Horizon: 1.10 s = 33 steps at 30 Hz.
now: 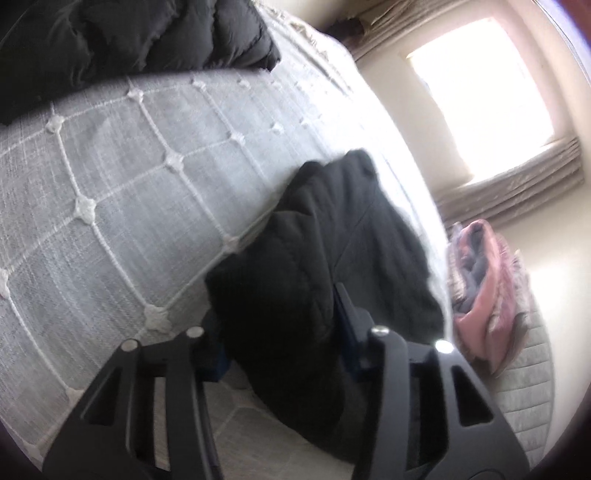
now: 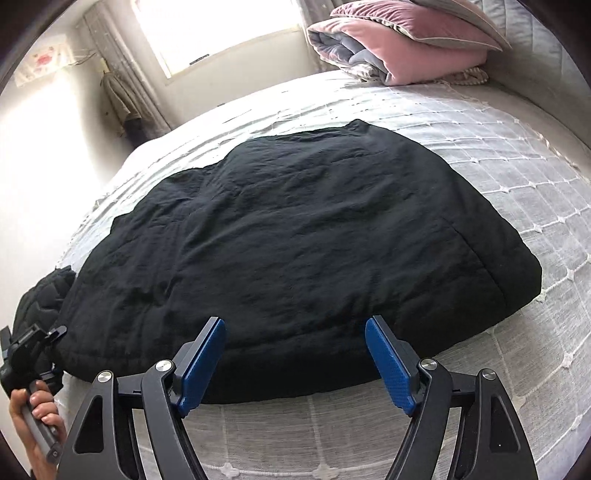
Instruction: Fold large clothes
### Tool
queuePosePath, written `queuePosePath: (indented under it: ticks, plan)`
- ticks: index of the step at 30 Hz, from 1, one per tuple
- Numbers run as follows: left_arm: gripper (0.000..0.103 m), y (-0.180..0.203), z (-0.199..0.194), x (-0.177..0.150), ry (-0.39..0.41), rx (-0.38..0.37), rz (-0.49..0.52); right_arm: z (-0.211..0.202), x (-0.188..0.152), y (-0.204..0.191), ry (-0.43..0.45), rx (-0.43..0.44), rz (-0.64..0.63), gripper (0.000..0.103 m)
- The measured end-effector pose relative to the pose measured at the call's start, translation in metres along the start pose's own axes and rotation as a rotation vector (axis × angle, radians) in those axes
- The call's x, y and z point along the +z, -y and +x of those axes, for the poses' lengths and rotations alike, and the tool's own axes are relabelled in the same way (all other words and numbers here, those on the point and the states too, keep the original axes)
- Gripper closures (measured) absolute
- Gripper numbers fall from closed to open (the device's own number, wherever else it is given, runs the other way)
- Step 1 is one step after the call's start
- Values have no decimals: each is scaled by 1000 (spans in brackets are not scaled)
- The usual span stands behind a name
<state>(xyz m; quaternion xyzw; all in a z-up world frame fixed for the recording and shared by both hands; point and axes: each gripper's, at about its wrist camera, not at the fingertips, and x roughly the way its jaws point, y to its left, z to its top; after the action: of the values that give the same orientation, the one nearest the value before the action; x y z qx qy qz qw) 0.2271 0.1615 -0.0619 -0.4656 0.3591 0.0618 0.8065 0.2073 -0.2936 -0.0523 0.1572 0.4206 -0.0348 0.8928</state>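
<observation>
A large black padded jacket [image 2: 295, 240] lies spread flat on the grey quilted bed [image 2: 517, 221]. My right gripper [image 2: 295, 328] is open, its blue pads [image 2: 388, 362] just above the jacket's near hem, holding nothing. My left gripper [image 1: 280, 306] has a black sleeve [image 1: 325, 258] of the jacket bunched between its fingers and lifted off the bed; the fingertips are hidden by the cloth. The left gripper also shows in the right wrist view [image 2: 33, 354], at the jacket's left edge, held by a hand. The jacket's body shows at the top of the left wrist view [image 1: 129, 40].
Folded pink and grey bedding [image 2: 399, 48] sits at the head of the bed, also in the left wrist view [image 1: 480, 280]. A bright window [image 2: 221, 33] and curtains are beyond the bed. The bed cover [image 1: 110, 206] extends around the jacket.
</observation>
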Motion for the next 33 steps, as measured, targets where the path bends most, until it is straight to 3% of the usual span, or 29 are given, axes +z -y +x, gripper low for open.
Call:
queuePosePath:
  ticks: [7, 10, 13, 17, 20, 25, 30, 33]
  plan:
    - [49, 15, 17, 1, 2, 27, 65, 4, 1, 7, -15, -4, 25, 24]
    - [62, 11, 16, 4, 15, -7, 26, 1, 2, 10, -10, 10, 43, 24]
    - [68, 21, 5, 5, 42, -42, 69, 0, 3, 19, -12, -7, 67, 24]
    - [72, 39, -18, 12, 87, -121, 130, -1, 7, 38, -16, 19, 153, 24]
    - [74, 43, -45, 24, 121, -186, 114, -7, 7, 45, -8, 41, 194, 24]
    - [74, 41, -96, 41, 278, -174, 174, -16, 7, 51, 6, 78, 207, 24]
    - [74, 32, -93, 48, 274, -133, 196, -23, 8, 54, 20, 77, 223, 24]
    - [74, 51, -97, 42, 290, -138, 237, -21, 8, 58, 13, 85, 236, 24]
